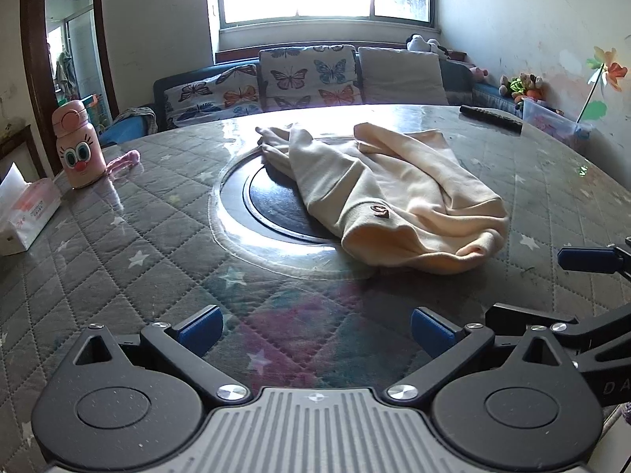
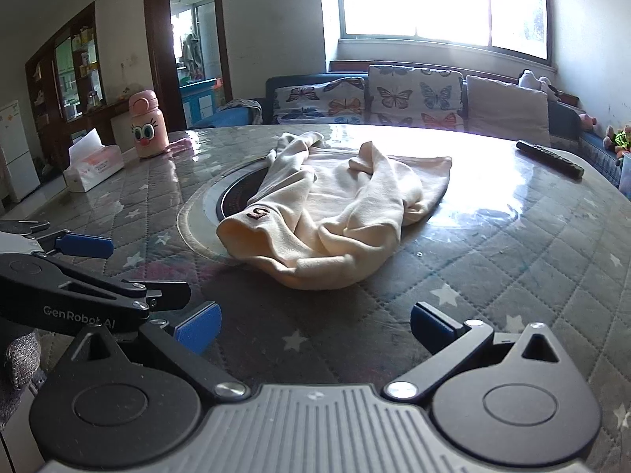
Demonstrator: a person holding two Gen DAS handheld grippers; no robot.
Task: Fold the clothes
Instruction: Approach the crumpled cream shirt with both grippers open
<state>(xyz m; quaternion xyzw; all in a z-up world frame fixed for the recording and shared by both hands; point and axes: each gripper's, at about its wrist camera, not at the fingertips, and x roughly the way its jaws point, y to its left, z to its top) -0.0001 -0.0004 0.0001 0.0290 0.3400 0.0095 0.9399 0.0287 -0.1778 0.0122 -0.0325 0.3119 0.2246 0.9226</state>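
Note:
A cream sweatshirt [image 1: 398, 193] lies crumpled on the round quilted table [image 1: 130, 244], partly over the dark central disc [image 1: 272, 201]. A sleeve cuff with a small brown mark points toward me. My left gripper [image 1: 315, 329] is open and empty, low over the table, short of the garment's near edge. The right gripper's blue fingers [image 1: 587, 259] show at the right edge of the left wrist view. In the right wrist view the sweatshirt [image 2: 335, 213] lies ahead of my right gripper [image 2: 315, 329], which is open and empty. The left gripper [image 2: 84, 246] shows at the left there.
A pink cartoon bottle [image 1: 79, 146] and a tissue box [image 1: 27, 213] stand at the table's left. A dark remote [image 1: 491, 118] lies at the far right. A sofa with butterfly cushions [image 1: 307, 79] is behind the table, under a bright window.

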